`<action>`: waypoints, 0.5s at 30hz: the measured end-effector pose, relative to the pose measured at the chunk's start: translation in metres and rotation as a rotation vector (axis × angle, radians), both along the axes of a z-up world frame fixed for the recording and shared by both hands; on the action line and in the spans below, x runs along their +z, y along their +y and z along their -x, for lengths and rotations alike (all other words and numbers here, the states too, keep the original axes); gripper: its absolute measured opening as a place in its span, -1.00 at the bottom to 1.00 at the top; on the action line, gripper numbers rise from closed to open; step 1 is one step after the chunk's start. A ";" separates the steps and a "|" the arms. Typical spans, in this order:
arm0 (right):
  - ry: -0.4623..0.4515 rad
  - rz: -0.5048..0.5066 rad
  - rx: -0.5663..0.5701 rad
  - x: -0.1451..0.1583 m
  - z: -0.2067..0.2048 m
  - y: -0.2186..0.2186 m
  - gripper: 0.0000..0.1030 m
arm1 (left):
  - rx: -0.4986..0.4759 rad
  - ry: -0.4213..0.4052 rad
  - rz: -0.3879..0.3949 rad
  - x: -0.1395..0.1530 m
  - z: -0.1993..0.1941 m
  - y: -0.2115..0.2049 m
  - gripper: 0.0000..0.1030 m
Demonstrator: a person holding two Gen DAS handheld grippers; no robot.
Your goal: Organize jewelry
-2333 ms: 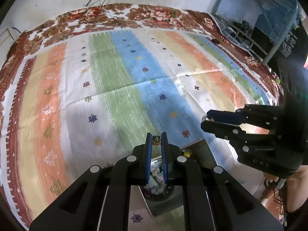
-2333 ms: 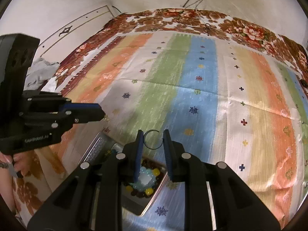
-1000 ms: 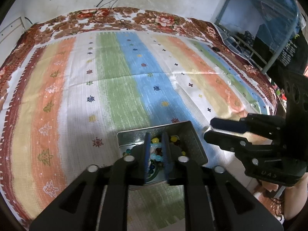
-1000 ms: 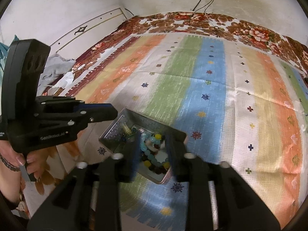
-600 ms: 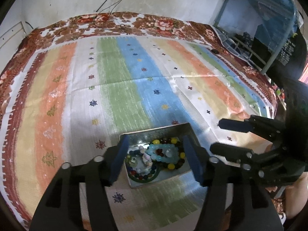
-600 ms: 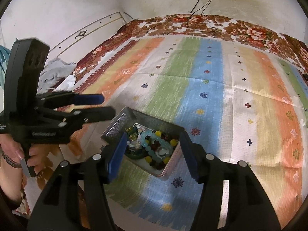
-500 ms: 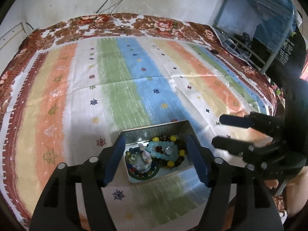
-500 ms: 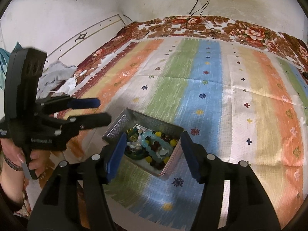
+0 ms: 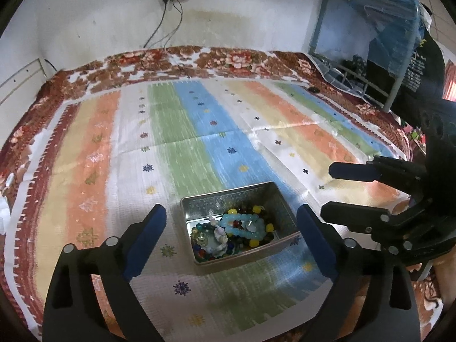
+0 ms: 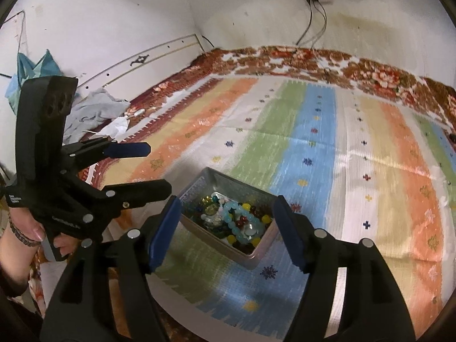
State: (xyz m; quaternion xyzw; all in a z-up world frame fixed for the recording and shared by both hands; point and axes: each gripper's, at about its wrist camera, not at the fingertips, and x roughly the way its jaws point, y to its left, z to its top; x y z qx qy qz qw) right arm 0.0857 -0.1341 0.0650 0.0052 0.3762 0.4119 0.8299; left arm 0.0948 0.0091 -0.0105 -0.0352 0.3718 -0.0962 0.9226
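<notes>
Striped cloth [image 9: 176,171] is covering bed; metal tin [image 9: 228,196] of bead bracelets [image 9: 242,226] is sitting near its front edge. We are holding left gripper [image 9: 230,239] and right gripper [image 10: 228,228] wide open, empty, above tin. We are advising: keep clear, approach vertically, pinch single strand.

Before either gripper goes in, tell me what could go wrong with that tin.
1. The bracelets lie tangled in the metal tin, so pulling one would likely drag others out.
2. The tin sits near the striped cloth's front edge; a nudge could push it off.
3. The left gripper and right gripper, jaws open, both hover over it and might collide.
</notes>
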 end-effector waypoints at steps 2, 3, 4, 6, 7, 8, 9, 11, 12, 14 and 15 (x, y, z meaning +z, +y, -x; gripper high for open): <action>-0.011 -0.004 -0.004 0.002 0.002 -0.001 0.42 | 0.007 -0.007 0.003 0.000 0.003 0.002 0.82; -0.016 -0.007 -0.014 0.002 0.003 -0.003 0.43 | 0.011 -0.008 0.004 0.000 0.004 0.002 0.83; -0.015 -0.009 -0.019 0.002 0.003 -0.004 0.44 | 0.014 -0.010 0.005 0.000 0.005 0.002 0.83; -0.012 -0.017 -0.032 0.003 0.002 -0.008 0.47 | 0.022 -0.017 0.009 0.000 0.009 0.004 0.84; -0.012 -0.022 -0.039 0.003 0.002 -0.009 0.50 | 0.026 -0.023 0.011 0.001 0.010 0.004 0.87; -0.012 -0.027 -0.042 0.004 0.002 -0.010 0.55 | 0.030 -0.029 0.012 0.001 0.012 0.005 0.89; -0.014 -0.030 -0.046 0.004 0.002 -0.011 0.58 | 0.032 -0.035 0.013 0.002 0.013 0.005 0.89; -0.026 -0.032 -0.052 0.005 0.004 -0.013 0.64 | 0.038 -0.049 0.014 0.003 0.017 0.005 0.89; -0.036 -0.032 -0.057 0.006 0.005 -0.013 0.65 | 0.037 -0.058 0.016 0.003 0.020 0.004 0.89; -0.059 -0.033 -0.068 0.007 0.008 -0.015 0.79 | 0.042 -0.078 0.010 0.005 0.026 0.003 0.89; -0.066 -0.037 -0.073 0.008 0.010 -0.016 0.80 | 0.046 -0.089 0.005 0.006 0.028 0.002 0.89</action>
